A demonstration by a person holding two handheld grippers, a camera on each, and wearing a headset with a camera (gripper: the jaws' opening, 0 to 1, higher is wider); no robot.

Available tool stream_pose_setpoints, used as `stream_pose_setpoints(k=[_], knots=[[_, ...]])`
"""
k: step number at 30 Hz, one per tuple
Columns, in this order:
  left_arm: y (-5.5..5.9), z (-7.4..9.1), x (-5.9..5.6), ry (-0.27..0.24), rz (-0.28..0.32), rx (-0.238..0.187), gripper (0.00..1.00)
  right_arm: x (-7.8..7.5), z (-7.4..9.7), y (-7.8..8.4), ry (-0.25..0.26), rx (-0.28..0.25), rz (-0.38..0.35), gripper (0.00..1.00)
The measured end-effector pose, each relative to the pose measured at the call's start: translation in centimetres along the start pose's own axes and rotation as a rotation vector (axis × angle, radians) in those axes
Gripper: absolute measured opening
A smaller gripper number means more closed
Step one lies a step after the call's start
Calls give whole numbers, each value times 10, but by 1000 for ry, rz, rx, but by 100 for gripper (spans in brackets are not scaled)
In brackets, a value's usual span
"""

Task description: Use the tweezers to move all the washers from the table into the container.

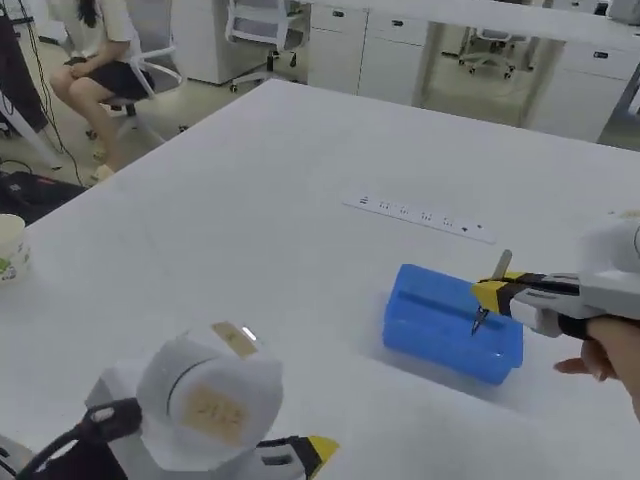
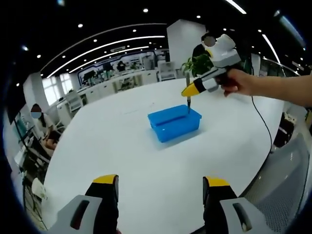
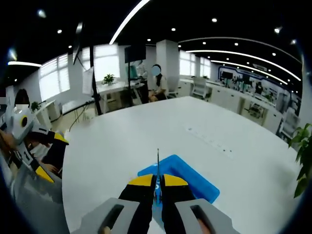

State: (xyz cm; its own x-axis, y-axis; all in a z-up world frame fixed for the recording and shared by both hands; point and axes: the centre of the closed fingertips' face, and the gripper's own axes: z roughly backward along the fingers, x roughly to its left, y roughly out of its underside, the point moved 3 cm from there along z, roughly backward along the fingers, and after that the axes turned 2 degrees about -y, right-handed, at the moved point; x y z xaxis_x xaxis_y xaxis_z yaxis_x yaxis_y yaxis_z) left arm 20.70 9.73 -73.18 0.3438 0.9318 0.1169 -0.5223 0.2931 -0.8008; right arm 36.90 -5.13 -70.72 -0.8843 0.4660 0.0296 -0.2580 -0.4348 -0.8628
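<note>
On the white bench (image 1: 250,200), lower right, the right gripper (image 1: 490,294), jaws clamped on the tweezers (image 1: 479,318), points their tips down into the blue container (image 1: 440,348); the left gripper (image 2: 161,187) gapes wide, empty.

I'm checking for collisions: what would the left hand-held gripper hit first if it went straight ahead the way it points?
Probably the blue rectangular plastic container on the white table, which sits nearly dead ahead of the open left hand-held gripper; depth is unclear.

Open table (image 1: 250,220) all around container (image 1: 432,345)
</note>
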Motion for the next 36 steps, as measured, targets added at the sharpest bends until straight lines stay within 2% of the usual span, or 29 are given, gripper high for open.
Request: stream_pose_setpoints(k=[3,4,5,6,7,9,11,12,13,15,16,18,20,22,24,25,26,28,30,32,33,36], knots=[[-26,6,-7,87,14,-49,61,12,11,-3,-31,-9,1,1],[-38,9,-10,121,3,-81,58,18,14,-2,-58,-12,-4,1],[-45,10,-11,132,3,-88,56,24,16,-2,-84,-9,-16,1],[-54,11,-9,116,-1,-98,54,29,20,0,-85,-10,-22,1],[-65,11,-11,133,-16,-140,53,32,23,1,-86,-17,-21,1],[-77,12,-17,180,-18,-150,53,44,27,4,-118,-16,-10,1],[-90,13,-29,266,-34,-167,51,53,31,7,-130,-8,-10,2],[-95,14,-34,303,-47,-177,49,59,32,8,-153,-16,-5,1],[-102,16,-44,375,-64,-198,44,64,34,9,-168,-18,-6,1],[-112,17,-56,454,-49,-221,31,77,39,11,-206,-26,-22,2],[-115,17,-61,492,-48,-229,26,84,41,12,-228,-26,-15,2],[-117,13,-69,538,-30,-212,30,95,46,15,-258,-17,-9,2],[-120,13,-80,606,-48,-217,29,105,50,17,-293,-14,3,2],[-122,11,-84,627,-47,-215,27,113,54,18,-309,-10,17,2],[-123,9,-89,659,-37,-211,29,120,57,17,-335,-8,32,2],[-123,10,-92,686,-31,-216,30,122,58,17,-342,-6,34,2],[-121,11,-96,729,-25,-191,29,124,60,17,-348,-6,40,2],[-121,10,-97,732,-37,-198,25,129,62,17,-369,-14,53,2],[-122,12,-99,766,-39,-199,17,135,63,18,-402,-7,45,2],[-124,20,-105,842,0,-203,11,139,64,20,-418,-11,64,2],[-120,23,-108,879,-5,-179,7,142,65,21,-425,-18,78,2],[-114,24,-110,878,-42,-185,0,148,66,25,-459,-8,76,2]])
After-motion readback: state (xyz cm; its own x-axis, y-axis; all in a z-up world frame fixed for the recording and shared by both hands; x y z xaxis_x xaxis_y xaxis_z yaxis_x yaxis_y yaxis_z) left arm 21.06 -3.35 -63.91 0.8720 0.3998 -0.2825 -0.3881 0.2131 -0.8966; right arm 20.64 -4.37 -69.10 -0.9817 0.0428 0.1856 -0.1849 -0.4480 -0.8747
